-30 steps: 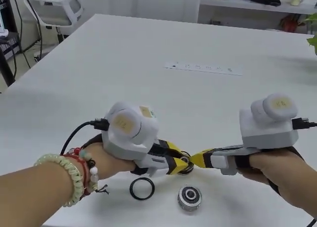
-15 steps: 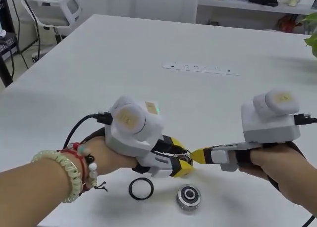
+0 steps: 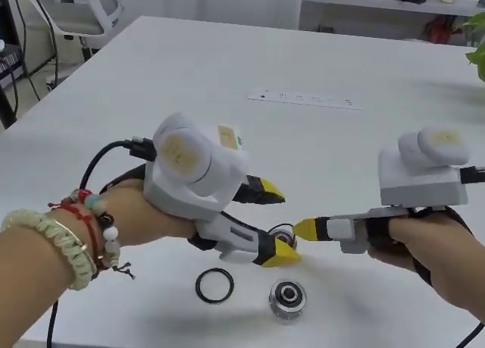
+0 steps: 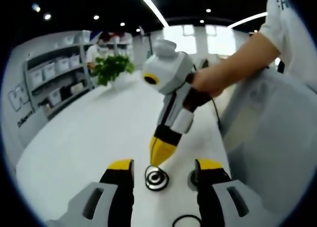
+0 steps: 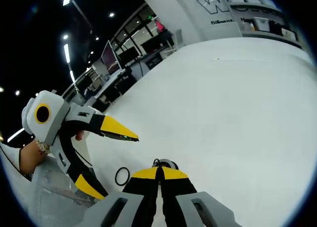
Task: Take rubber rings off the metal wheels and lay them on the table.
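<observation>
A metal wheel with a black rubber ring (image 4: 156, 179) lies flat on the white table (image 3: 227, 67). It shows past my right jaws (image 5: 166, 163) and between the two grippers (image 3: 282, 233). My left gripper (image 3: 279, 221) (image 4: 166, 167) stands open, jaws wide on either side of that wheel, nothing held. My right gripper (image 3: 303, 228) (image 5: 158, 173) is shut, its yellow tip (image 4: 159, 150) right at the wheel's edge; whether it pinches the rubber is hidden. A loose rubber ring (image 3: 214, 285) (image 5: 121, 176) and a bare metal wheel (image 3: 288, 297) lie near the front edge.
A white power strip (image 3: 305, 99) lies across the middle of the table. An office chair (image 3: 72, 7) stands beyond the far left corner, and a plant (image 3: 477, 54) at the right edge. The front table edge runs just below the loose ring.
My left gripper's jaws have opened wide and its body has tipped up, letting go of the wheel it held. My right gripper has stayed at the wheel, tip still shut.
</observation>
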Available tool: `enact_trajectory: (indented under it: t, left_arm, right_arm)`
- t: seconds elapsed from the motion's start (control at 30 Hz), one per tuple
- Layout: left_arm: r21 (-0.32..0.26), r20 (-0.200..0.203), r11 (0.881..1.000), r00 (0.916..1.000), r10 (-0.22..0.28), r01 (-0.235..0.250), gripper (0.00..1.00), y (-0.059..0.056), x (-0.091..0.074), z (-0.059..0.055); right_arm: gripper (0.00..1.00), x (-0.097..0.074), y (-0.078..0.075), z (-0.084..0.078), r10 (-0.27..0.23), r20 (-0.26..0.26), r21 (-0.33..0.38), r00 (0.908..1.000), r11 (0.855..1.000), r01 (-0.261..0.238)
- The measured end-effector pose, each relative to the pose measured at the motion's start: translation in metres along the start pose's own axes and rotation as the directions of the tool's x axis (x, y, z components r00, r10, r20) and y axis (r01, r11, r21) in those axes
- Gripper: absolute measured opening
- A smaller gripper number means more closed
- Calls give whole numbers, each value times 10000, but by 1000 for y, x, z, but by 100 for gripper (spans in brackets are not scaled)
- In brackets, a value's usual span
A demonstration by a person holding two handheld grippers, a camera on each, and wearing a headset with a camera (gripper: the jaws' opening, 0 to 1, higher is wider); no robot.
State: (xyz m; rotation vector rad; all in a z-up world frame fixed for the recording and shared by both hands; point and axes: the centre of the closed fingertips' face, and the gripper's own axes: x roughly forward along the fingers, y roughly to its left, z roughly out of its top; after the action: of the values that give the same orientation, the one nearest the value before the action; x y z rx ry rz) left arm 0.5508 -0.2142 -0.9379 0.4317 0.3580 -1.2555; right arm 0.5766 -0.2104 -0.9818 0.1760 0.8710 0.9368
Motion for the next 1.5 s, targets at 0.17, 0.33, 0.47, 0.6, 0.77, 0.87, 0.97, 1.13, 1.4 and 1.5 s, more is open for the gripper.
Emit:
enact_trajectory:
  t: [0.17,0.33,0.47,0.6,0.77,0.87,0.97,1.13,1.4,1.5]
  left_arm:
    - [122,3,9999,9999,-112,112,57,-5,-14,10]
    - [165,126,9998,9999,70,-72,61,-10,-36,14]
    - [28,185,9997,9995,237,-238,68,-12,-53,15]
    - [247,422,9968,9963,745,-756,75,-10,-74,18]
    - [16,370,9915,9908,1303,-1304,77,-6,-99,12]
    - [-286,226,9860,9860,1650,-1643,79,-5,-112,2]
    - [-608,-40,9776,9794,2017,-2016,78,-5,-123,-13]
    - [-1265,-161,9595,9677,2517,-2517,83,-8,-136,-32]
    - [-2063,-341,9426,9646,2614,-2627,84,-26,-129,-56]
    - [-2277,-381,9394,9664,2543,-2562,85,-31,-126,-60]
  right_arm:
    - [0,-2,2,6,-43,200,-180,9998,9998,46]
    - [0,-6,1,13,16,505,-47,9987,10000,-14]
    - [0,-7,1,16,57,600,27,9982,10000,-59]
    - [0,-6,4,17,191,630,23,9978,9998,-193]
    - [0,-2,17,18,512,589,-208,9969,9985,-501]
    - [0,0,23,18,708,564,-322,9959,9971,-691]
    - [0,1,30,18,909,561,-391,9943,9953,-888]
    - [0,7,44,12,1505,397,-101,9878,9886,-1502]
    - [0,16,62,1,1974,-27,-191,9803,9801,-1974]
    - [0,19,66,-4,2033,-221,-251,9789,9787,-2038]
